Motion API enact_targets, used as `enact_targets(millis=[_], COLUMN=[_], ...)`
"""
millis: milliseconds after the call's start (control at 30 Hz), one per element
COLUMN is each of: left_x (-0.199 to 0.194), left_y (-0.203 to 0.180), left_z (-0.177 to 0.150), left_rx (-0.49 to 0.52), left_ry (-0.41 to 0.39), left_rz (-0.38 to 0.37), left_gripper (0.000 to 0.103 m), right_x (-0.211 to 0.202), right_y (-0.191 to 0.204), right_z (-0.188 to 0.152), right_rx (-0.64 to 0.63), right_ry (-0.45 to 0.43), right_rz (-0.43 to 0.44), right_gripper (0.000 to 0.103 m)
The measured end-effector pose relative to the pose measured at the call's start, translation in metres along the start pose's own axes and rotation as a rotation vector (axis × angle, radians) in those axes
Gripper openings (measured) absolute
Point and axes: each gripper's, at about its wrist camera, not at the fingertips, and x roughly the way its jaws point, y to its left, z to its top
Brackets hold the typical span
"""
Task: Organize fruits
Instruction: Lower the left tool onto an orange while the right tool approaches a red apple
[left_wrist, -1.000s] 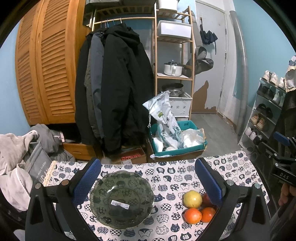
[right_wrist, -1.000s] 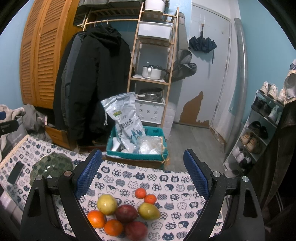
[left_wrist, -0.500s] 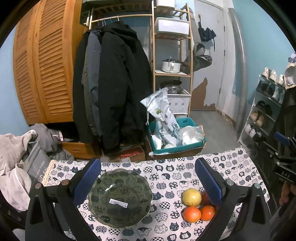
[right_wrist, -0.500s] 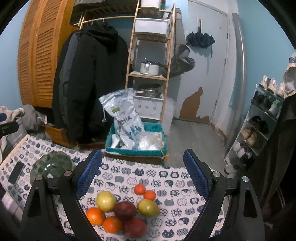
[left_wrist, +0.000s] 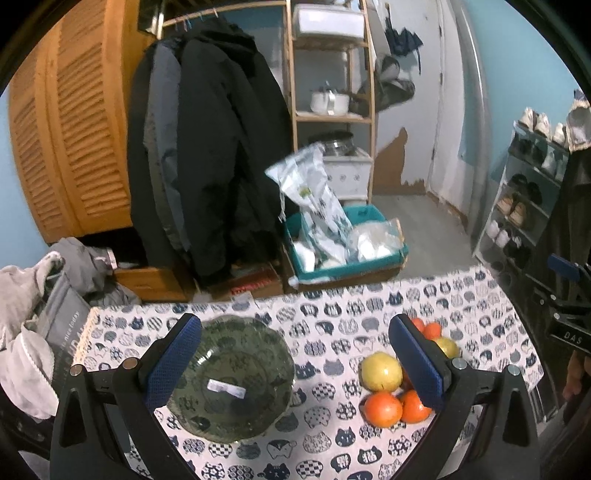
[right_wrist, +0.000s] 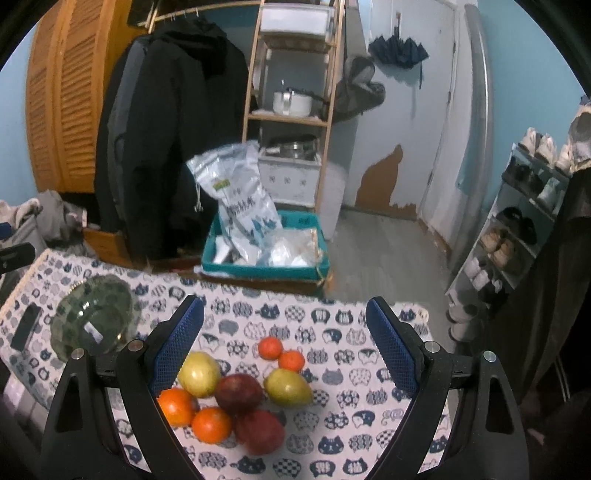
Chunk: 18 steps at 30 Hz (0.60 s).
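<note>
- The fruit pile (right_wrist: 236, 391) lies straight ahead of the right gripper (right_wrist: 284, 347) and a little below it, inside the span of its two blue pads; this is the relation the first pick turns on.
- The right gripper is spread wide and holds nothing; the left gripper (left_wrist: 295, 362) is equally wide apart and empty.
- The bowl (left_wrist: 229, 376) sits in front of the left gripper, partly behind its left pad, with nothing in it but a white sticker (a label, as far as I can tell).
- From the right wrist view the bowl (right_wrist: 94, 323) is well apart from the pile, off to the left on the cloth (right_wrist: 332, 332).
- The right hand is judged the nearer one for the fruit, the left for the bowl; from the left wrist view the pile (left_wrist: 391, 387) is off to the right, partly behind the right pad.
- Nearest the right gripper's left pad are a yellow apple (right_wrist: 199, 373) and two oranges (right_wrist: 177, 406); two dark red fruits touch them in the middle.
- The pear (right_wrist: 288, 387) is the one clearly elongated piece: its long axis runs roughly left to right across the view, narrower end to the right (so a pinch across it looks easier front to back).
- Two small tangerines (right_wrist: 280, 354) lie just beyond, touching each other.
</note>
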Motion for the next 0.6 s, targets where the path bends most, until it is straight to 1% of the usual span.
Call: enact_targets(millis=[100,200,367,500,600], left_x=[0.018,0.036,0.066,0.085,0.099], left_y=[-0.005,-0.012,-0.028,-0.037,-0.046], left_z=[-0.01,-0.023,-0.046,-0.06,-0.071], left_rx=[0.002,0.02,0.05,0.061,0.069], left_ry=[0.066,0.125,0.238,0.302,0.356], left_rz=[-0.019,-0.022,-0.044,-0.061,-0.084], left_gripper=[0.102,0.102,0.102,0.102,0.102], right_x=[0.013,0.027,0.053,0.077,0.09], right_y=[-0.002,-0.007,-0.009,-0.012,-0.013], right_z=[-0.008,-0.019,-0.041,-0.066,-0.084], right_rx=[0.021,0.046,0.066,0.077,0.078], right_ry=[0.06,0.128,0.243,0.351,0.415], right_rz=[0.025,0.042,0.045,0.047,0.043], right_gripper=[0.088,0.088,0.088,0.088,0.088])
